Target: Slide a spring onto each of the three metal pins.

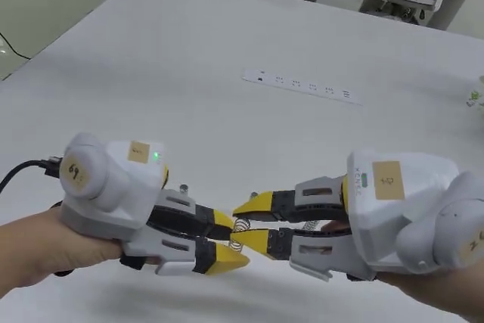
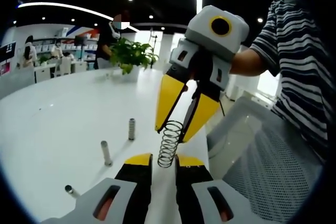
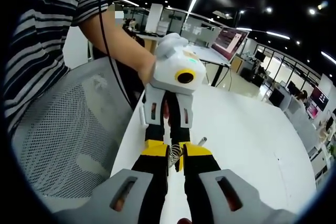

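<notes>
A bare coil spring [image 2: 169, 143] of thin bright wire, open-wound and roughly cylindrical, hangs in the air just above a smooth white bench [image 1: 189, 51], bridging two hand-held tools that meet tip to tip.

The left gripper [image 2: 164, 161] has a rounded white plastic body, black fingers and wedge-shaped yellow tips. Its jaws stand narrow, pinched on one end of the spring. The right gripper [image 3: 175, 150] is built the same way. Its yellow tips taper to blunt points and are drawn in narrow on the spring's other end, so both tools grip the same coil.

In the left gripper view, three short grey metal pins stand on the bench to the left of the spring. The nearest pin [image 2: 132, 128] is upright and its surface looks ribbed. The middle pin [image 2: 106, 153] is smooth with a rounded top. The farthest pin [image 2: 71, 189] sits low at the edge of that view; whether it stands upright cannot be told.

Well beyond the spring, in the head view, a long flat white power strip [image 1: 301, 85] lies on the bench. Beside the spring, off the bench edge, is a grey mesh chair back [image 3: 68, 129]. A person's sleeve [image 2: 294, 51], striped in black and white, shows behind the right gripper.
</notes>
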A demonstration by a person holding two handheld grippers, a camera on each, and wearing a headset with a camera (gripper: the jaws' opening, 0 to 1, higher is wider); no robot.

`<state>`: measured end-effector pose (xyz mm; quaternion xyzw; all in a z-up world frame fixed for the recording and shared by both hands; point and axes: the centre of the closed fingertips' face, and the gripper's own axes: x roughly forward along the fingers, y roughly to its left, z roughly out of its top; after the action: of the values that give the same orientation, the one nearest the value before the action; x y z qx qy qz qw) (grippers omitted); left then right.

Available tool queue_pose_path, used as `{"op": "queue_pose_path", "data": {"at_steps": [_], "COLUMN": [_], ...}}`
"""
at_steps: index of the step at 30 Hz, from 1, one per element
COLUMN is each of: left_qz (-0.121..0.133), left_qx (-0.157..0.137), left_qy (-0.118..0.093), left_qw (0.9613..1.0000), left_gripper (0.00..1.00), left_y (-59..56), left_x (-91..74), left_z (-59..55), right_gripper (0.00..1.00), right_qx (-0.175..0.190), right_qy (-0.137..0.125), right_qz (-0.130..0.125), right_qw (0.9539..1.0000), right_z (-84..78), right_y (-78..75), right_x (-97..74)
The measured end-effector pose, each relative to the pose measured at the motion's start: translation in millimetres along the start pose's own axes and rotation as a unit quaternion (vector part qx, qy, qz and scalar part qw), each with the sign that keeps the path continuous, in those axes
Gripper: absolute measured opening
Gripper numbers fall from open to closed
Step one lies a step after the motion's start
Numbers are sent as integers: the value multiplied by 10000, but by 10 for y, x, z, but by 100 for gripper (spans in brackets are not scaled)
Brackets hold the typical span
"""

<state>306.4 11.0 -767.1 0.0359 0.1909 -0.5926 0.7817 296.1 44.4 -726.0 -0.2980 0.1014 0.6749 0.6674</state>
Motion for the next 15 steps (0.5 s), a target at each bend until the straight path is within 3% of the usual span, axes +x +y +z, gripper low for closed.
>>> {"op": "queue_pose_path", "data": {"at_steps": [15], "left_qz": [203], "left_qx": [-171], "left_qy": [-16], "left_qw": [9996], "left_gripper": [16], "left_y": [48], "left_x": [-112], "left_z": [-32], "right_gripper": [7], "right_qx": [-12], "right_qy": [44], "right_qz": [-84], "right_qw": [10000], "right_z": [-29], "right_y": [-26], "right_x": [-2]}}
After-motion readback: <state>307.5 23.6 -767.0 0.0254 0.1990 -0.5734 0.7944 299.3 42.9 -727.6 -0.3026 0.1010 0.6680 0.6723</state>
